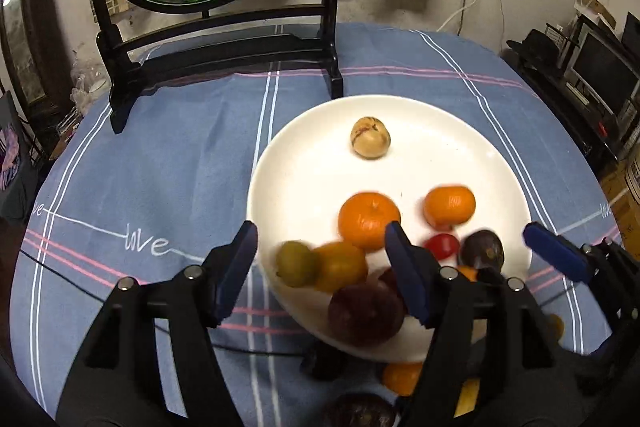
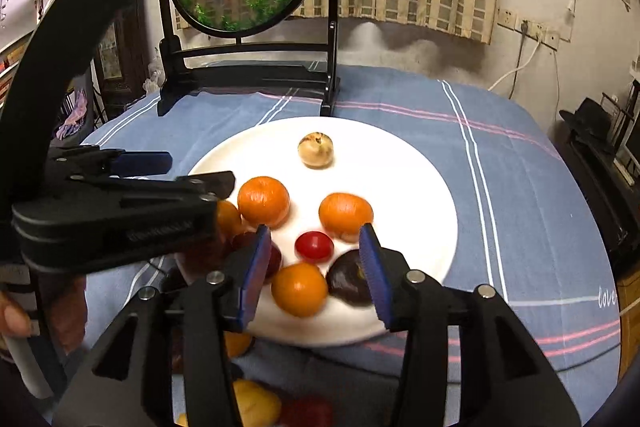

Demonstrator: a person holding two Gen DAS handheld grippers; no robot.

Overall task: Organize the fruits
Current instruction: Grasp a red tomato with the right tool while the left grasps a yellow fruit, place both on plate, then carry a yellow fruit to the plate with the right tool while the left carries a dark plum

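A white plate [image 1: 304, 187] [image 2: 404, 167] on the blue cloth holds several fruits: a beige round fruit [image 1: 370, 137] [image 2: 315, 150], two oranges [image 1: 368, 221] [image 1: 449, 207], a red tomato [image 2: 314, 247], a dark purple fruit [image 2: 348, 283], a small orange fruit [image 2: 299, 289], a green-yellow fruit [image 1: 297, 263]. My left gripper [image 1: 322, 255] is open and empty over the plate's near left rim. My right gripper [image 2: 316, 259] is open and empty over the tomato and the small orange fruit; it also shows at the right in the left wrist view [image 1: 556, 251].
A round goldfish screen on a black stand [image 1: 216, 39] [image 2: 248, 67] stands at the back of the table. More fruits lie below the plate's near edge [image 1: 400, 379] [image 2: 256, 403]. A dark shelf with a hat [image 1: 536, 47] is at the right.
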